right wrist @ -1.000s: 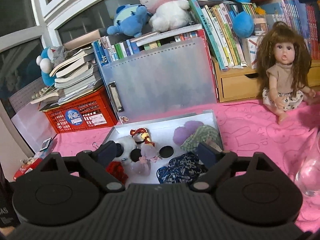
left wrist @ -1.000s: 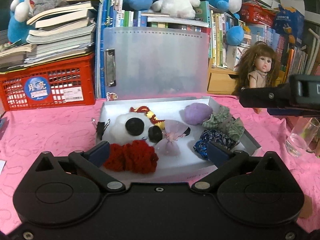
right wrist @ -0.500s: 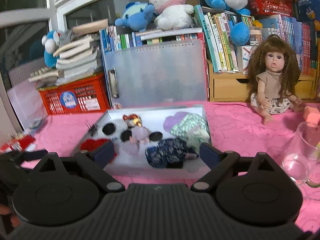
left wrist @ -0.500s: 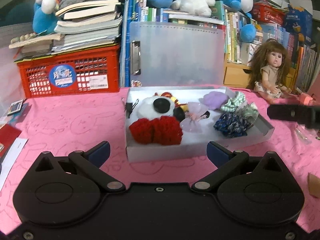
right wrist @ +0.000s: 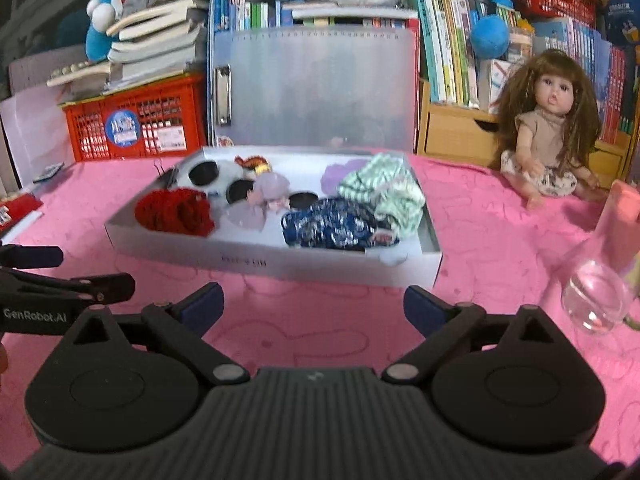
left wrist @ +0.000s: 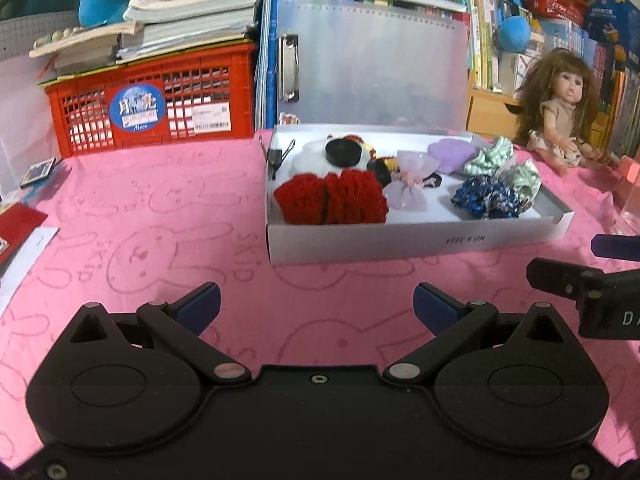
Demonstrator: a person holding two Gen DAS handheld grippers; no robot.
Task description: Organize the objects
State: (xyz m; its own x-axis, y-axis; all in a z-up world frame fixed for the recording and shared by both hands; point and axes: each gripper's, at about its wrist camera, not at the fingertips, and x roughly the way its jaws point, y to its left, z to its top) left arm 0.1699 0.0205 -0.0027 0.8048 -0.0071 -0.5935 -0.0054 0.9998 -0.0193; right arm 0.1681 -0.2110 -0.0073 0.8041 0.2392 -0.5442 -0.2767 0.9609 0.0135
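Note:
A shallow white box (left wrist: 416, 240) (right wrist: 256, 258) sits on the pink tablecloth. It holds a red knitted scrunchie (left wrist: 332, 198) (right wrist: 174, 210), a blue patterned scrunchie (left wrist: 486, 196) (right wrist: 332, 226), a green striped one (right wrist: 384, 192), a purple one (left wrist: 452, 154), a lilac bow (left wrist: 408, 180) and a white plush with black ears (left wrist: 340, 152). My left gripper (left wrist: 316, 306) hovers over bare cloth in front of the box, open, with nothing between its fingers. My right gripper (right wrist: 314, 306) is also in front of the box; its jaws are opening and nothing is between them.
A doll (right wrist: 548, 136) sits at the back right. A glass (right wrist: 596, 292) stands right of the box. A red crate (left wrist: 152, 108) with stacked books is at the back left, a translucent folder (left wrist: 372, 64) behind the box. Papers (left wrist: 20, 232) lie at the left edge.
Both grippers have drawn back and sunk from over the box to the cloth in front of it. The box's contents have not moved.

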